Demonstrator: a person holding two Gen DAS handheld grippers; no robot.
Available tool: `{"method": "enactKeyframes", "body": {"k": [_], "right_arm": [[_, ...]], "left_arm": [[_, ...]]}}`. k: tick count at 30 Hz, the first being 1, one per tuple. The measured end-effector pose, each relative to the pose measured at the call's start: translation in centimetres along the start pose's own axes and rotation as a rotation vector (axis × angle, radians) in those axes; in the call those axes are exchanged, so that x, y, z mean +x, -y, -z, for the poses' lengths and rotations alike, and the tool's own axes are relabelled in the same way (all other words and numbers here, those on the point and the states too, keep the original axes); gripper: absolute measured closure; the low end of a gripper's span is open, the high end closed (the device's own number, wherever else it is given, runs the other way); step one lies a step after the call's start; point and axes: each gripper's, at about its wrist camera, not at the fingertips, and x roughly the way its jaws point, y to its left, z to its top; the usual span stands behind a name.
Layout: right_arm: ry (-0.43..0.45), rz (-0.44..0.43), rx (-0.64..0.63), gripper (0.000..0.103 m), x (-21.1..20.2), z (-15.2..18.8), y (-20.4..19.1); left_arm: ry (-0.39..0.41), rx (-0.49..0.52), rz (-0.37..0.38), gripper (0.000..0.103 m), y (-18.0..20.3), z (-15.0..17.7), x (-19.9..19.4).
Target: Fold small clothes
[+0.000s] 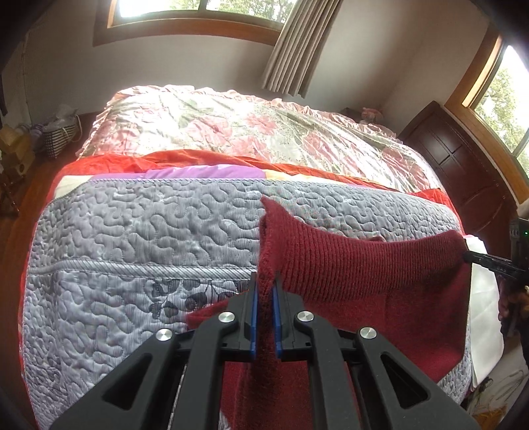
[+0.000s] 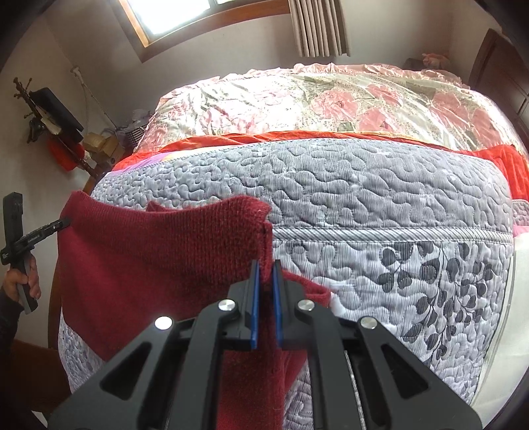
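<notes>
We were in a home bedroom. A wide bed (image 1: 231, 132) filled the room, spread with a pink floral satin cover (image 2: 363, 102) and, nearer us, a grey quilted coverlet (image 1: 132, 231) over a red blanket (image 1: 185, 157). Wood-framed windows (image 1: 185, 13) with a pleated beige curtain (image 1: 297, 46) stood behind it. A dark wooden cabinet (image 1: 453, 155) sat at one side, and bags and boxes (image 2: 105, 145) cluttered the floor by the wall.

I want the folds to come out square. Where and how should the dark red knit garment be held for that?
Judging by its pose, at the two ends of one edge, as now: left gripper and right gripper each pinch an end of the dark red knit garment from the near side, so it hangs over the grey quilt.
</notes>
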Motion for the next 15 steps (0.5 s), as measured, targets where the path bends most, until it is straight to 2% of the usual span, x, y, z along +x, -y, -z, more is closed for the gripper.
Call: {"method": "enactKeyframes", "body": {"k": [4, 10, 15], "right_arm": [[-0.011, 0.020, 0.026, 0.097, 2.1, -1.2, 0.9], [0.029, 0.011, 0.031, 0.097, 2.1, -2.8, 1.2], [-0.006, 0.021, 0.035, 0.097, 4.6, -3.1, 1.7]], "left_arm": [[-0.036, -0.028, -0.014, 0.096, -1.4, -0.6, 2.8], [0.060, -0.050, 0.009, 0.096, -2.1, -1.6, 1.3], [0.010, -0.073, -0.010, 0.096, -3.4, -1.5, 4.3]]}}
